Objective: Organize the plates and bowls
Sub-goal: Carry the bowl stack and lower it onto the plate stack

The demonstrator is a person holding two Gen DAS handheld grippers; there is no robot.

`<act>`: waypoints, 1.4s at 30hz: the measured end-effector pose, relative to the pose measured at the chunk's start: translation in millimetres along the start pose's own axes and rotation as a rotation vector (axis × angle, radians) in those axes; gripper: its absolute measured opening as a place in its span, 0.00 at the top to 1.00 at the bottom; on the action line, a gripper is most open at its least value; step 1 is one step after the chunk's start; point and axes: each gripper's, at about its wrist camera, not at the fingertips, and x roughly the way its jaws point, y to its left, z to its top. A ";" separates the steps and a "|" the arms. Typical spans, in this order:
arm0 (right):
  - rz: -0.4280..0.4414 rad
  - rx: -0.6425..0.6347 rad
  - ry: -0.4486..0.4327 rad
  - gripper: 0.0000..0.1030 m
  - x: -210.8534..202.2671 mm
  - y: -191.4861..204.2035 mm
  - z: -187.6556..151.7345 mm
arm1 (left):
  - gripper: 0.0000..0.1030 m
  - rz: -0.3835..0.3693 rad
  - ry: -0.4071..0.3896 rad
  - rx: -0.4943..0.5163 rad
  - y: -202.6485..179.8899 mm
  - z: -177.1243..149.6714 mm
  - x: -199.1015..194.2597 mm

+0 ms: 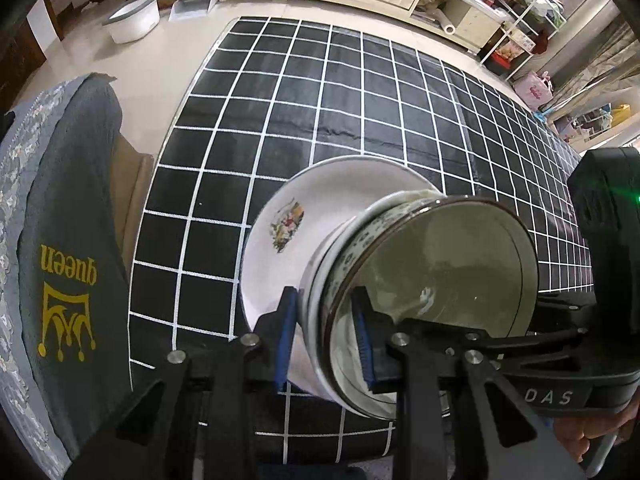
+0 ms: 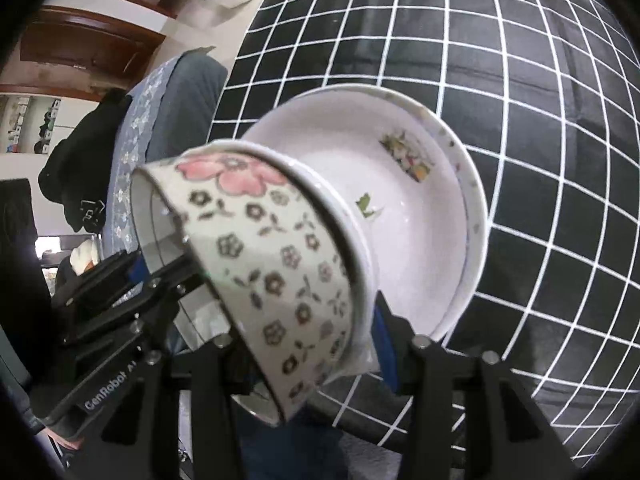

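Observation:
A floral-patterned bowl [image 1: 432, 280] is nested in a white bowl, and both sit in stacked white plates [image 1: 280, 248] with a flower print; the whole stack is tilted above the black grid tablecloth [image 1: 320, 100]. My left gripper [image 1: 324, 340] is shut on the rims of the nested bowls, one blue pad inside and one outside. In the right wrist view the floral bowl [image 2: 272, 272] fills the front and the plates [image 2: 400, 208] lie behind it. My right gripper [image 2: 304, 340] grips the stack's near edge, and its left finger is hidden behind the bowl.
A chair with a grey "queen" cover [image 1: 68, 272] stands at the table's left edge. A white basin [image 1: 134, 20] sits on the floor beyond. Shelves with clutter [image 1: 520, 32] stand at the far right. The other gripper's body [image 1: 600, 240] is close on the right.

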 end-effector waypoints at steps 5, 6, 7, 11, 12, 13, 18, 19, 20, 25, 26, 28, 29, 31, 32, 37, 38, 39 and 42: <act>0.005 0.011 0.003 0.52 -1.5 -4.6 1.4 | 0.76 -0.006 0.004 -0.006 1.4 -0.9 2.7; 0.006 0.012 0.004 0.52 -2.1 -5.4 1.7 | 0.76 -0.006 0.004 -0.006 1.5 -0.6 3.0; 0.007 0.017 0.004 0.52 -2.3 -6.0 2.5 | 0.76 -0.007 0.003 -0.004 1.5 -0.1 3.3; 0.001 0.022 -0.008 0.52 -4.9 -8.4 5.1 | 0.76 -0.023 0.004 -0.009 3.1 2.6 5.3; -0.001 0.021 -0.011 0.52 -5.5 -8.7 5.3 | 0.76 -0.026 0.005 -0.009 3.0 2.1 5.4; 0.000 0.024 -0.012 0.51 -6.0 -9.9 5.3 | 0.76 -0.028 0.005 -0.009 3.3 1.9 5.7; -0.004 0.019 -0.016 0.51 -7.7 -11.4 5.3 | 0.76 -0.044 0.005 -0.023 7.1 -0.3 6.9; -0.009 0.011 -0.018 0.51 -7.7 -10.2 5.0 | 0.76 -0.049 0.004 -0.027 8.4 -1.2 7.2; -0.005 0.014 -0.020 0.51 -7.1 -10.8 4.5 | 0.75 -0.052 0.004 -0.028 10.0 -2.6 8.1; 0.012 0.046 -0.022 0.43 -2.9 -16.1 2.3 | 0.76 -0.043 -0.011 -0.006 8.4 -4.3 6.0; 0.001 0.050 -0.025 0.39 -2.9 -16.7 1.9 | 0.76 -0.032 -0.014 0.005 6.7 -4.6 5.1; -0.005 0.054 -0.027 0.37 -3.6 -17.8 0.9 | 0.76 -0.008 -0.024 0.019 4.8 -4.8 2.6; -0.007 0.054 -0.029 0.37 -4.7 -18.4 0.0 | 0.76 -0.004 -0.029 0.021 4.5 -5.0 1.5; -0.012 0.056 -0.031 0.37 -6.5 -19.6 -2.0 | 0.76 0.005 -0.040 0.024 5.6 -5.2 -2.0; -0.017 0.055 -0.036 0.37 -8.2 -20.8 -3.7 | 0.75 0.009 -0.044 0.023 6.7 -5.8 -2.8; -0.043 0.060 -0.055 0.36 -14.1 -21.1 -10.0 | 0.59 0.021 -0.059 0.015 12.9 -12.5 -8.7; -0.046 0.058 -0.065 0.36 -16.3 -20.3 -11.0 | 0.56 0.036 -0.066 0.020 12.6 -13.9 -10.2; -0.050 0.060 -0.075 0.36 -18.6 -20.6 -12.3 | 0.52 0.057 -0.076 0.028 11.8 -15.4 -12.7; -0.066 0.063 -0.098 0.28 -25.4 -20.3 -14.7 | 0.51 0.083 -0.096 0.057 6.1 -18.1 -18.9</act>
